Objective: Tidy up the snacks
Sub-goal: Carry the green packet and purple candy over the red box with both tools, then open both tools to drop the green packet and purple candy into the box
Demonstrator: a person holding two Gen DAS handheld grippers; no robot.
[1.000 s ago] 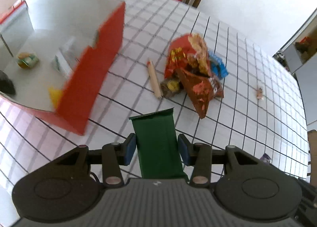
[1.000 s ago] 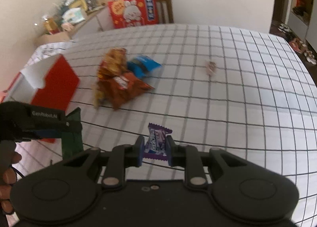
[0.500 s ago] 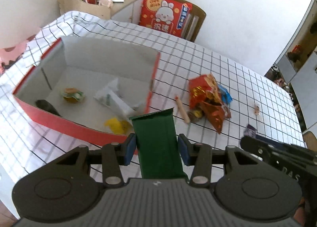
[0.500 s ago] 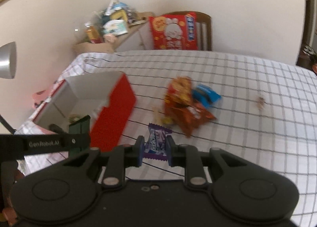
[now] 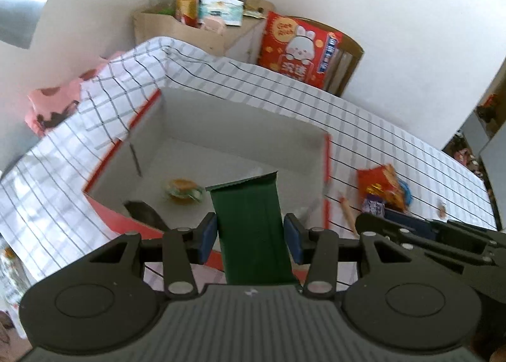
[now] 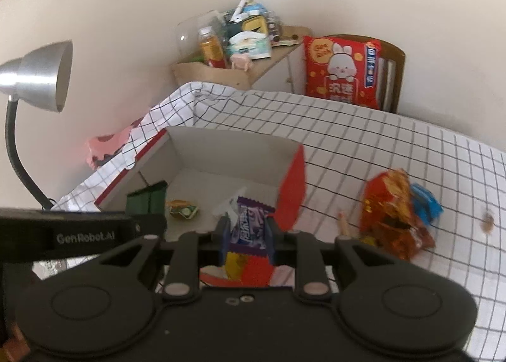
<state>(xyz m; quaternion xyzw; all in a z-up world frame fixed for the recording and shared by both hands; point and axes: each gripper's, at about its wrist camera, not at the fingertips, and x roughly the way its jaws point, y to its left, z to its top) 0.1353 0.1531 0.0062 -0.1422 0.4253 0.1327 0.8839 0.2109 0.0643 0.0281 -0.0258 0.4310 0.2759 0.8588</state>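
Note:
My left gripper (image 5: 249, 233) is shut on a dark green packet (image 5: 245, 200), held upright over the near edge of the red box (image 5: 246, 137) with a white inside. My right gripper (image 6: 246, 230) is shut on a purple wrapped candy (image 6: 249, 222) just above the box's near right corner. The green packet (image 6: 147, 200) also shows in the right wrist view, above the box's left part. A small orange and green snack (image 6: 182, 208) and a white wrapper (image 6: 232, 203) lie in the box. A pile of red snack bags (image 6: 392, 213) with a blue packet (image 6: 425, 203) lies on the checked tablecloth to the right.
A thin stick snack (image 5: 346, 210) lies between the box and the pile. A small brown candy (image 6: 488, 222) sits far right. A metal lamp (image 6: 38, 77) stands at the left. Behind the table are a cluttered shelf (image 6: 234, 45) and a chair holding a big red bag (image 6: 341, 71).
Both grippers have risen and swung left toward the red box, each keeping its snack. The box, earlier off to the left, now lies straight under both.

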